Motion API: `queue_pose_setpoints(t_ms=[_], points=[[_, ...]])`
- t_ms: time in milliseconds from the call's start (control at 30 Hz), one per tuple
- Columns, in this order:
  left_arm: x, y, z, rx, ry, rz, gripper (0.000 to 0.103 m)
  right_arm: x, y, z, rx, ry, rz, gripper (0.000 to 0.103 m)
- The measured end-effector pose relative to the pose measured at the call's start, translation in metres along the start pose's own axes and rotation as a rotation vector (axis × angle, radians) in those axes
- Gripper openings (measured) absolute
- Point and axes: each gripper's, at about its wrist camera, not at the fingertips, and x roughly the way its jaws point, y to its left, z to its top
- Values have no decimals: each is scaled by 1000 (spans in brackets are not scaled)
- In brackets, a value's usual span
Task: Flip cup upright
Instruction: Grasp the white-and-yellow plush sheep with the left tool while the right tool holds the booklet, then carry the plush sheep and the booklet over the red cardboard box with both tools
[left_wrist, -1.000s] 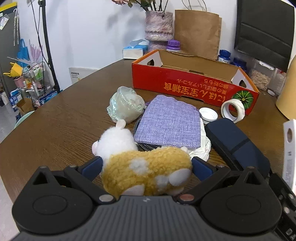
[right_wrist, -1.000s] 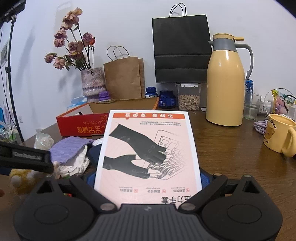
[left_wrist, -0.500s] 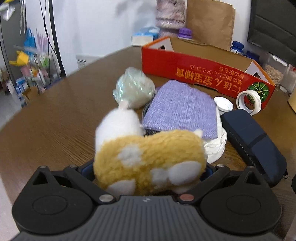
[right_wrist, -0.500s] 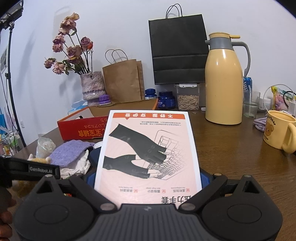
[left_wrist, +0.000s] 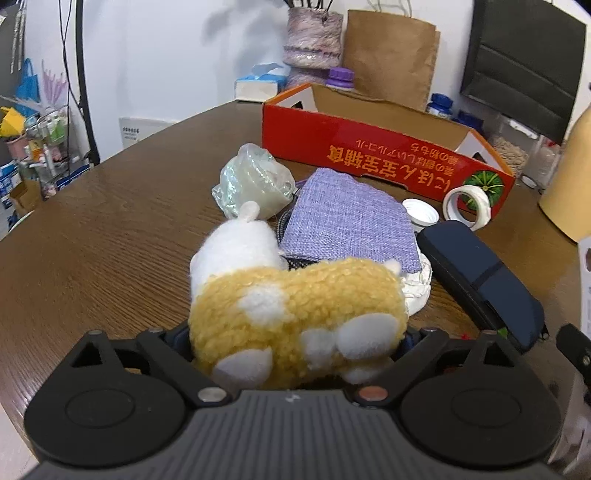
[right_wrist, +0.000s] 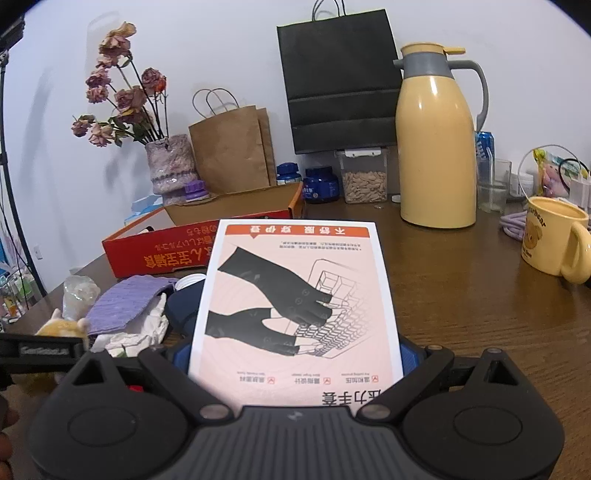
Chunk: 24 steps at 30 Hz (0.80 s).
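A yellow mug (right_wrist: 550, 236) with a bear print stands mouth up on the table at the far right of the right wrist view, handle to the right. My right gripper (right_wrist: 295, 350) is well left of it, shut on a white and pink glove box (right_wrist: 295, 306) that stands between its pads. In the left wrist view my left gripper (left_wrist: 295, 332) is closing around a yellow and white plush toy (left_wrist: 295, 310) lying on the table. The toy's fur meets both pads. The mug does not show in that view.
Beyond the plush lie a purple cloth (left_wrist: 347, 221), a crumpled plastic bag (left_wrist: 251, 181), a dark blue case (left_wrist: 480, 280), a tape roll (left_wrist: 469, 203) and a red cardboard tray (left_wrist: 369, 155). A yellow thermos (right_wrist: 436, 147), paper bags and jars stand at the back.
My left gripper has come forward and down over the plush toy, which now fills the gap between its jaws. The right gripper and its box have hardly moved.
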Motion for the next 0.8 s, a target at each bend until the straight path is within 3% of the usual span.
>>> queue_pose_setpoints(t_ms=[333,800], points=[[-33,21,3,78,-103,-83,95,0,-2,-2,11,4,-38,96],[-42,40,28,151,-188,-171,95,-8,37,11,-72,-3,-63,96]])
